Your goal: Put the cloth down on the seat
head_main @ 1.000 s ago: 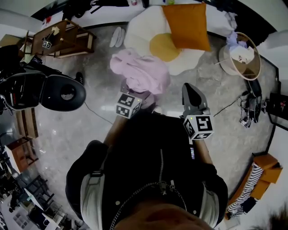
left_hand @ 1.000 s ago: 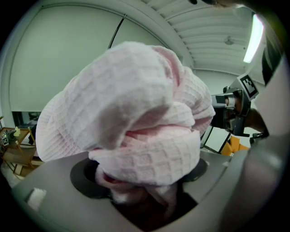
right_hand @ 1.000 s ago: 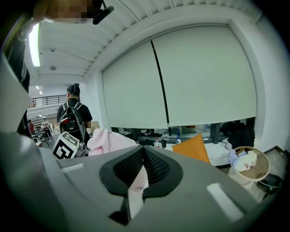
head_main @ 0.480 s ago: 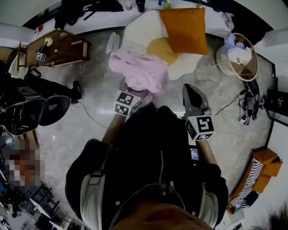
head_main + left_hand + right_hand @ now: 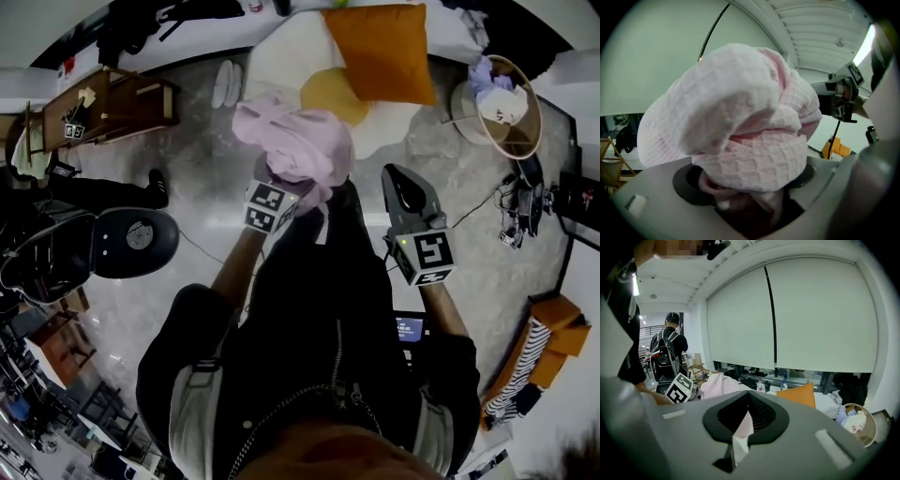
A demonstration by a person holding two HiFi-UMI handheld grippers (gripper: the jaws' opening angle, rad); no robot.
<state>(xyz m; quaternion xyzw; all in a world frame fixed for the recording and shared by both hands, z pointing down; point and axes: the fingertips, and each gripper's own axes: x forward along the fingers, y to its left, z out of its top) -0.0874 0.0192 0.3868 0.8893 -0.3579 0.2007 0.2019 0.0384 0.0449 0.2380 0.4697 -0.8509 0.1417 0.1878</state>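
The cloth [image 5: 292, 141] rides bunched and clamped in our left gripper [image 5: 750, 206], near the seat [image 5: 281, 56] edge. Right gripper [image 5: 397, 176] is closed, empty. If we let go early, loose folds could slide onto the floor [image 5: 187, 187].

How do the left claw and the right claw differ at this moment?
The left claw grips a bunched pink cloth; the right claw holds nothing. The left claw's jaws stand wide around the cloth; the right claw's are together. Both point toward the white egg-shaped cushion.
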